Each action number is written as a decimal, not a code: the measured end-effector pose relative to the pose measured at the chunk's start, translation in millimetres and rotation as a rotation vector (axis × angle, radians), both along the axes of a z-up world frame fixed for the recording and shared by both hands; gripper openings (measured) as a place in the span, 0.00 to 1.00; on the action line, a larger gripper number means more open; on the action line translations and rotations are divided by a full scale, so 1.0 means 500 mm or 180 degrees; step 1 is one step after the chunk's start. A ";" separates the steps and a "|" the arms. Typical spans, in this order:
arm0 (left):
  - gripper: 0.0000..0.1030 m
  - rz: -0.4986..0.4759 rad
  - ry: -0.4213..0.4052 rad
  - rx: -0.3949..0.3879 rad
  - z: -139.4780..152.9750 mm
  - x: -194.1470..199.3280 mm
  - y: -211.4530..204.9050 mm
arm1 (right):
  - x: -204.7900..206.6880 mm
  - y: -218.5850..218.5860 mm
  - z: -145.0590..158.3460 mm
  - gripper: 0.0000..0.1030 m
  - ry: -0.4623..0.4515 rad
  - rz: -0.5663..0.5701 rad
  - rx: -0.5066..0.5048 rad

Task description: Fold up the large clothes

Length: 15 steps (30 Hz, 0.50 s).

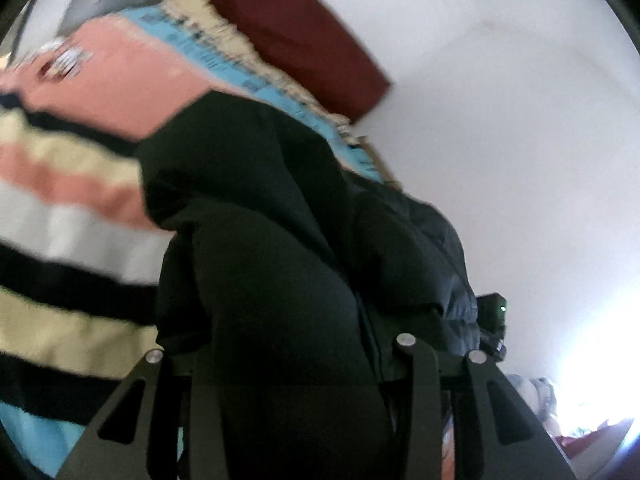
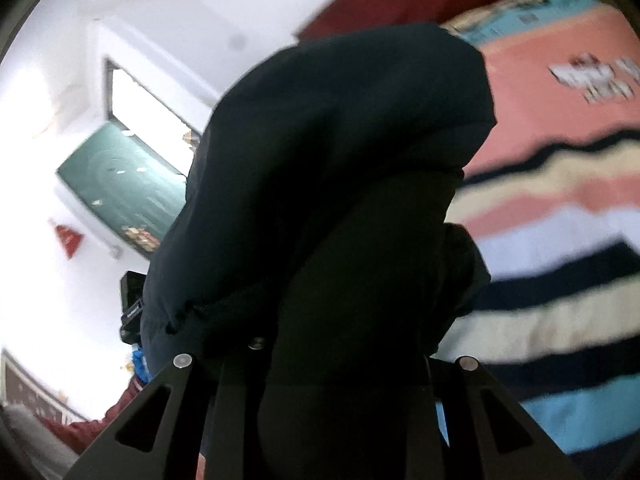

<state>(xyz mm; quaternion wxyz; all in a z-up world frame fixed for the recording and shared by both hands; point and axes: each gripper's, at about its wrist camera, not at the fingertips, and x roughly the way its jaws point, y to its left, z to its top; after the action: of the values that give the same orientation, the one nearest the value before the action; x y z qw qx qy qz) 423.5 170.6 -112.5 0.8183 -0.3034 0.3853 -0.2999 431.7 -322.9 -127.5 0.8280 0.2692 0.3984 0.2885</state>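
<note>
A large black garment (image 1: pixel 256 208) hangs bunched up over a striped bed cover (image 1: pixel 72 184). In the left wrist view its cloth fills the middle and runs down between the jaws of my left gripper (image 1: pixel 296 364), which is shut on it. The right wrist view shows the same black garment (image 2: pixel 340 140) lifted in a hump, with a fold of it clamped in my right gripper (image 2: pixel 340 360). The cloth hides both pairs of fingertips. Both ends are held up off the bed.
The bed cover (image 2: pixel 560 200) has pink, cream, white, black and blue stripes. A dark red headboard (image 1: pixel 296 32) stands at the bed's far end against a white wall (image 1: pixel 500 140). A green panel (image 2: pixel 120 184) and a bright window lie on the right gripper's left.
</note>
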 end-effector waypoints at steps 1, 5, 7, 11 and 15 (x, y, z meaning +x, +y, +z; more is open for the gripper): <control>0.36 0.0052 0.0056 -0.0001 -0.017 0.005 0.017 | 0.001 -0.009 -0.023 0.22 0.0078 -0.0050 0.0001; 0.41 0.0170 0.0268 0.0219 -0.054 0.027 0.071 | -0.011 -0.042 -0.065 0.35 0.0223 -0.0238 0.0003; 0.56 0.0260 0.0370 0.0240 -0.062 0.007 0.092 | -0.012 -0.051 -0.075 0.46 0.0280 -0.0312 -0.0137; 0.56 0.0575 0.0320 0.0092 -0.055 -0.026 0.172 | -0.023 -0.074 -0.067 0.76 0.0350 -0.0454 -0.0141; 0.56 0.0981 0.0371 0.0224 -0.034 -0.089 0.238 | -0.010 -0.139 -0.057 0.87 0.0369 -0.0725 -0.0327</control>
<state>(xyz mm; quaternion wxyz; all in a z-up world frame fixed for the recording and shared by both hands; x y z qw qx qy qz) 379.1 289.9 -129.6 0.8410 -0.3469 0.3912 -0.1390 426.9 -392.7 -156.1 0.8437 0.2861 0.4266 0.1558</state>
